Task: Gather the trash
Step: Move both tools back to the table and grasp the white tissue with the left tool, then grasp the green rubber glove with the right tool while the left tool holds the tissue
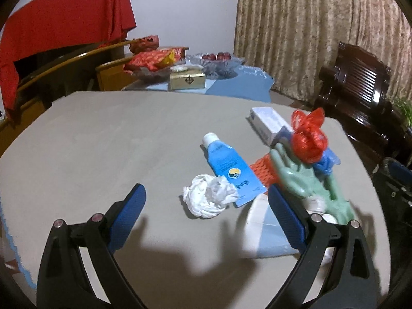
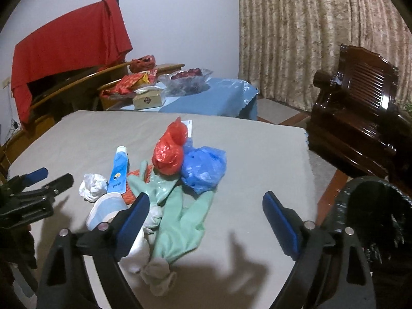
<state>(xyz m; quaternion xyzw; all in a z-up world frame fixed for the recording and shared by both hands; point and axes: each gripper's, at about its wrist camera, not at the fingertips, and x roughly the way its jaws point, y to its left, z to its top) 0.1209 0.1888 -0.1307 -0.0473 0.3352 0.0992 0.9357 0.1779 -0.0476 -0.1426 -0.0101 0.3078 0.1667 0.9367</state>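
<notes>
Clutter beside crumpled tissue [image 1: 208, 198]: blue tube [image 1: 229, 167], green glove [image 1: 306, 182], red bag [image 1: 309, 141].

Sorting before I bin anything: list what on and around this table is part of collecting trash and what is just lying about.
For the job: crumpled tissue, red bag, blue bag, blue tube, green gloves, white box, black bin.

Lying about: gold box, snack packets, red cloth, dark chair.

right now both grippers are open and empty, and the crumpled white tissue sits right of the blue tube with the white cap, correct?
Nearly. The crumpled white tissue sits left of the blue tube with the white cap, as the left wrist view shows. The left gripper and right gripper are indeed open and empty.
</notes>
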